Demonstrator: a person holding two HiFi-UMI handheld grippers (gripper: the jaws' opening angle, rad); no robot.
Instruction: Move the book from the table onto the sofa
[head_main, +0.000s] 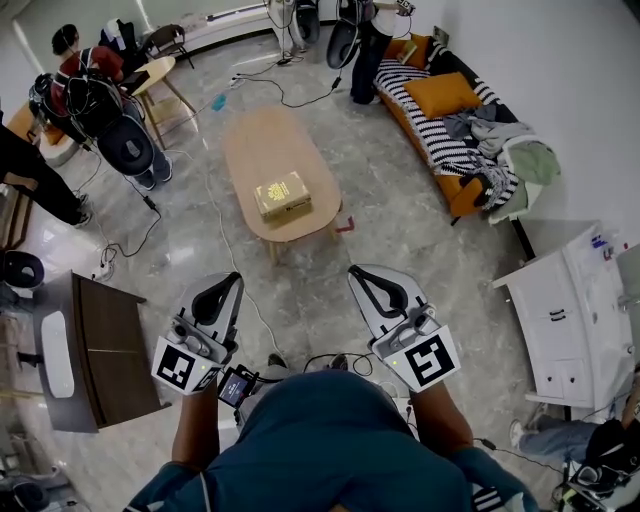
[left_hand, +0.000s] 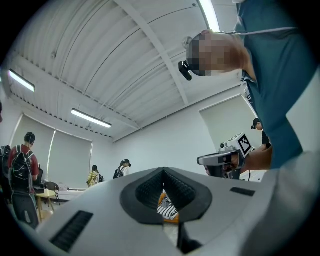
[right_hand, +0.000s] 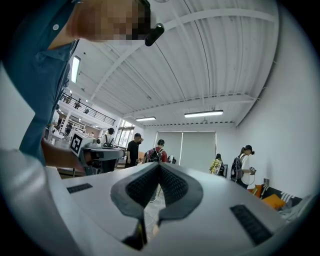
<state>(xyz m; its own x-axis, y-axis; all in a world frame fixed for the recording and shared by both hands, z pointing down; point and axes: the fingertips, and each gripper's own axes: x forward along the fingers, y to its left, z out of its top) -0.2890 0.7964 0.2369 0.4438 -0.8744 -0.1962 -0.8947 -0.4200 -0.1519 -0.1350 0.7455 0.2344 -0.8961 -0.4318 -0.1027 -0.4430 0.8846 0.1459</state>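
The book (head_main: 282, 194) lies on the oval worktop (head_main: 262, 140), well apart from the left claw (head_main: 230, 282) and right claw (head_main: 360, 274), both pressed together and empty. Cables (head_main: 300, 104) trail over the floor, and clothes (head_main: 490, 130) crowd the sofa (head_main: 425, 135).

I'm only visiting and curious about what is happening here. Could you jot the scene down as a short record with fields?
book: lying flat on the table, near the end closest to the person
sofa: against the wall, upper right in the head view, under a striped blanket and loose clothes
left tongs: shut, empty, short of the table
right tongs: shut, empty, short of the table
progress: book not yet picked up
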